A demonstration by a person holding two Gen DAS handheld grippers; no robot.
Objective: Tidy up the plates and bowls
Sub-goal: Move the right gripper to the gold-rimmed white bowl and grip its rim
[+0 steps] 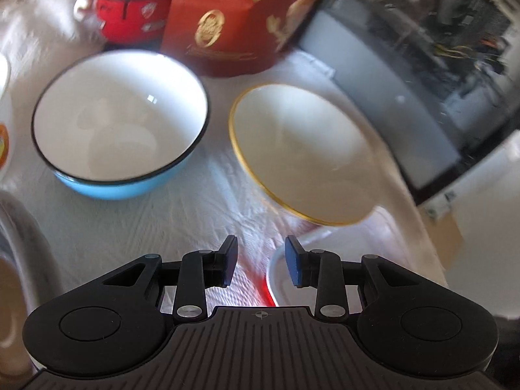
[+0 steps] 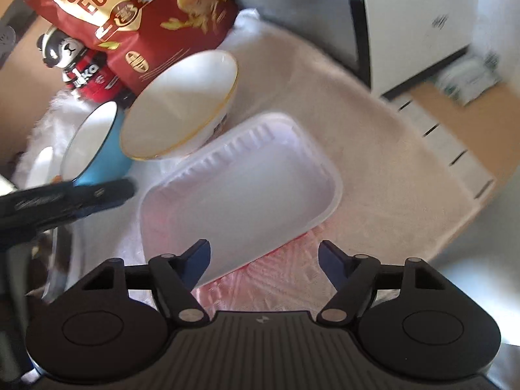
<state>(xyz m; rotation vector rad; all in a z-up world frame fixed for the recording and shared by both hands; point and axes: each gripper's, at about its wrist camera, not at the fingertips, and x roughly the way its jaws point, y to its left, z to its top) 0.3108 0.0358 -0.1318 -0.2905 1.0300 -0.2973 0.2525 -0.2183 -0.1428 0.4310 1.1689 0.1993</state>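
A blue bowl (image 1: pixel 120 123) with a white inside and a black rim stands on the white cloth. To its right is a white bowl with a gold rim (image 1: pixel 305 152), which leans on the far edge of a white foam tray (image 2: pixel 240 188). My left gripper (image 1: pixel 261 263) hovers open over the cloth in front of both bowls, with nothing between its fingers. A corner of the tray (image 1: pixel 282 279) lies under its right finger. My right gripper (image 2: pixel 263 260) is open above the tray's near edge, pads clear of it. The left gripper (image 2: pixel 65 195) shows blurred at the left of the right wrist view.
A red quail-egg bag (image 2: pixel 130 16) and a red figurine (image 1: pixel 130 6) stand behind the bowls. A dark appliance (image 1: pixel 406 81) fills the right. Another white dish (image 2: pixel 42 165) sits left of the blue bowl. A metal rim (image 1: pixel 19 243) lies at the left; the cloth's edge (image 2: pixel 455 227) drops off at the right.
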